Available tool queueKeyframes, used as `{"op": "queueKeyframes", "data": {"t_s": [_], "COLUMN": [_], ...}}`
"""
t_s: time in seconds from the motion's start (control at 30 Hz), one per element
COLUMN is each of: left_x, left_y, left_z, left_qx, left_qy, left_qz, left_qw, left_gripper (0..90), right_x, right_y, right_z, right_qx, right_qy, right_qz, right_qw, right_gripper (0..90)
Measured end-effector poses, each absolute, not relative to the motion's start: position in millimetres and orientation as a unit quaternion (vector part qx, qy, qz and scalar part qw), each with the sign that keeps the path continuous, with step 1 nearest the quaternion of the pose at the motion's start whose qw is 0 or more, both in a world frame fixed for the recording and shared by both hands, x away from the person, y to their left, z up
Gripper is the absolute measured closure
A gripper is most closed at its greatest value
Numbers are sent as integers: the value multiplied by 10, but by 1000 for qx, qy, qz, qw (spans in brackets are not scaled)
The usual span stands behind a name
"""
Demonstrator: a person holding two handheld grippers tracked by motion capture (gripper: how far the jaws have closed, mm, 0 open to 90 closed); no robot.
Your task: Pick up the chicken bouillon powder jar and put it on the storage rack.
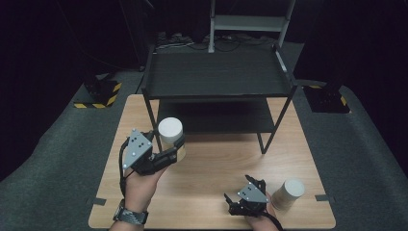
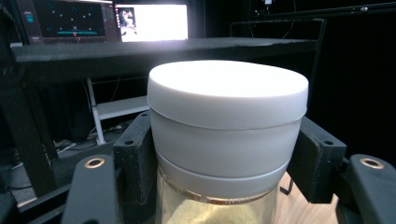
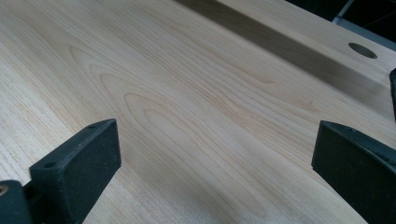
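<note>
Right hand-held gripper sits low at the near table edge, jaws spread wide over bare wood, nothing between them. Second white-lidded jar stands just beside it, to its right. Left hand-held gripper farther in, clamped on a white-lidded jar just under the lid, jar upright, yellowish contents inside. Black two-tier shelf rack stands beyond, at the table's far half.

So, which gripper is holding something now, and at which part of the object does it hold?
The left gripper holds the white-lidded jar, its jaws pressing on opposite sides just below the lid. The right gripper holds nothing; its jaws stand open above the table.
</note>
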State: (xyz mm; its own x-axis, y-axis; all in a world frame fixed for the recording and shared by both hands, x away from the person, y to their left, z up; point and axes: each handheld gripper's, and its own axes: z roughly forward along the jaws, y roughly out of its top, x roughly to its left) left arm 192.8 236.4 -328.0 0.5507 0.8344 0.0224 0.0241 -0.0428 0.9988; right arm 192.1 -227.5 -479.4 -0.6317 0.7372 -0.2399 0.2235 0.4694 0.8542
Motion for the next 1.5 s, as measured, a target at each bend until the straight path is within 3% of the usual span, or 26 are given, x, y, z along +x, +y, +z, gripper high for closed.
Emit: {"op": "queueKeyframes", "data": {"t_s": [1.5], "left_x": [2368], "left_y": [2157], "left_z": [-2379], "left_qx": [595], "left_qy": [322], "left_qz": [355], "left_qw": [645], "left_gripper": [342], "right_x": [1933], "right_y": [-2285], "right_z": [-4782], "right_qx": [306], "right_qy": [801], "right_qz": [419], "right_qw": [300], "right_gripper": [6]}}
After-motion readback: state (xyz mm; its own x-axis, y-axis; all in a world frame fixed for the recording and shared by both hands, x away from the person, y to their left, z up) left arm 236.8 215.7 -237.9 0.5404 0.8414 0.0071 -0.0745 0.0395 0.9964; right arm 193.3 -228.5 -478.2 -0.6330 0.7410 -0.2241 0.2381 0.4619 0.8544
